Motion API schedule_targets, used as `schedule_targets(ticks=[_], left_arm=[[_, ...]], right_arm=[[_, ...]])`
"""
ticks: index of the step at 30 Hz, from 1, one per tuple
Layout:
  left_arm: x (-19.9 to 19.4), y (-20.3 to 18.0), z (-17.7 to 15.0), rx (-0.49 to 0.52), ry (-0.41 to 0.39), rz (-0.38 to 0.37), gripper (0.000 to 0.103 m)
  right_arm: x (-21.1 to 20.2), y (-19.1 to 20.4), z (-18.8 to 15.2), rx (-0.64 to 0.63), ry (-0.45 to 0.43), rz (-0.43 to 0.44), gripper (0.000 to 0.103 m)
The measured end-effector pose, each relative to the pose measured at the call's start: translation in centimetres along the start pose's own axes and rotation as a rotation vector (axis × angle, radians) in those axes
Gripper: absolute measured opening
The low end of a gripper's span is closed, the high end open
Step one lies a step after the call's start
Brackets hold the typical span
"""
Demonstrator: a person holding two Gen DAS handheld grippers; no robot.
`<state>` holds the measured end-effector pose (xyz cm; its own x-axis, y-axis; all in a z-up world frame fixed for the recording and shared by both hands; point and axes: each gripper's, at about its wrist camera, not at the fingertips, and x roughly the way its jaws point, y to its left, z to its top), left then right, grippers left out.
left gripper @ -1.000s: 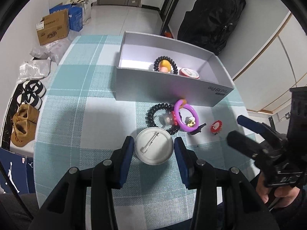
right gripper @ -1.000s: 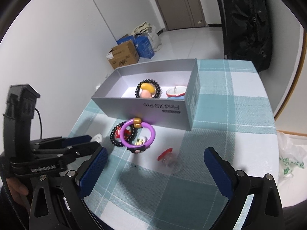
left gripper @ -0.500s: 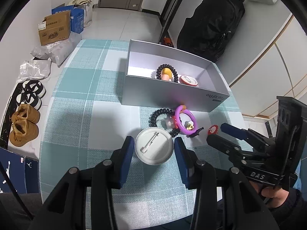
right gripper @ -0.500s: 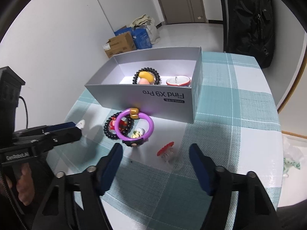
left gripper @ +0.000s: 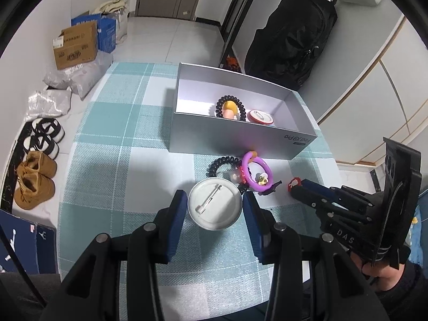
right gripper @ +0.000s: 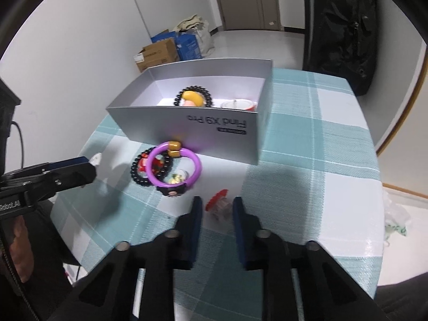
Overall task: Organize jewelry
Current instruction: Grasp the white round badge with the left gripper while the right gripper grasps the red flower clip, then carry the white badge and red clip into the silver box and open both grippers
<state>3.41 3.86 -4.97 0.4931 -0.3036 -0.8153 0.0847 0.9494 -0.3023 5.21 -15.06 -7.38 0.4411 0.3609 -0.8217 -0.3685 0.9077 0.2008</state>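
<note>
My left gripper (left gripper: 214, 208) is shut on a white round pin badge (left gripper: 214, 200), held just above the checked tablecloth (left gripper: 120, 133). Ahead of it lie a purple ring (left gripper: 247, 160) and a black bead bracelet (left gripper: 219, 161), in front of a grey open box (left gripper: 227, 139). The box holds another bead bracelet with a yellow figure (left gripper: 230, 107) and a red-rimmed badge (left gripper: 259, 116). My right gripper (right gripper: 216, 208) is closing around a small red-topped clear piece (right gripper: 215, 200) on the cloth. A sliver of gap still shows beside the pads.
A black backpack (left gripper: 294, 40) hangs behind the table. Cardboard boxes (left gripper: 77, 44), plastic bags and shoes (left gripper: 34, 179) lie on the floor to the left. The table's right edge (right gripper: 379, 187) is close to the right gripper.
The right gripper's jaws have narrowed from wide apart to nearly around the red-topped piece, and it has moved closer to it. The left gripper still holds the white badge.
</note>
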Motion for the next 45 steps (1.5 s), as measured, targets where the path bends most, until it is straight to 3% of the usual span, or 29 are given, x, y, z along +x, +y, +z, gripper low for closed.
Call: schedule_targets(ticks=[14,29,45], left_arm=[[-0.5,0.5,0.2,-0.050,-0.029,-0.051,0.037],[-2.0,-1.4,1.2,0.004,-0.076,-0.037,0.037],[-1.1,-2.3,5.9,0.059,-0.108,-0.065,0.037]], right_arm=[[-1.2,-0.8,0.2,0.030,-0.035,0.005,0.018],[-4.6,-0.3,1.7,0.051,-0.166,0.131,0.018],[-5.0,-1.3,5.5,0.073,-0.205,0.170,0.018]])
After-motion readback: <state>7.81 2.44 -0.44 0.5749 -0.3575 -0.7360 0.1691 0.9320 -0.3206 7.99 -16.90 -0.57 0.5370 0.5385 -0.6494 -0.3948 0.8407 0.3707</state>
